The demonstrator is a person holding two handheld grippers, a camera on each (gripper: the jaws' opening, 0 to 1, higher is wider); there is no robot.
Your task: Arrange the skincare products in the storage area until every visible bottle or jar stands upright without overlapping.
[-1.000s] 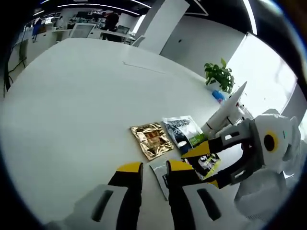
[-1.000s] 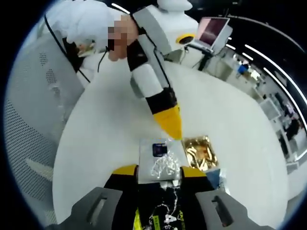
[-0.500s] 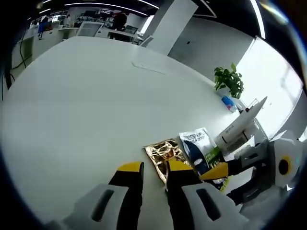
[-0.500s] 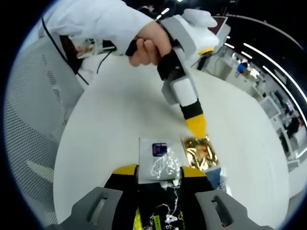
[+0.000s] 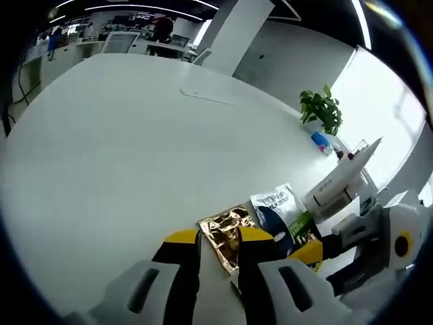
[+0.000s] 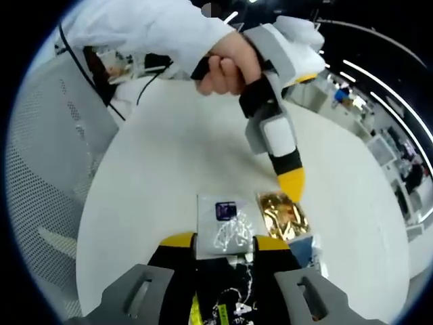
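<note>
— Jaws on the left gripper (image 5: 218, 237)?
— Drawn together, tip resting on the far edge of the gold sachet (image 6: 284, 217). A hand (image 6: 226, 64) in a white sleeve (image 6: 135, 27) holds it steeply nose-down over the table (image 5: 122, 135).
— And the right gripper (image 6: 224, 242)?
— Spread, level, a black packet (image 6: 230, 298) lying between its jaws. I cannot tell whether they grip it. A silver sachet (image 6: 223, 227) lies flat just past them, beside the gold one, with a blue-and-white pouch (image 5: 277, 206) next along.
— Changed in the last second?
— The left gripper has swung in from the silver sachet to the gold one. The right has held still.
</note>
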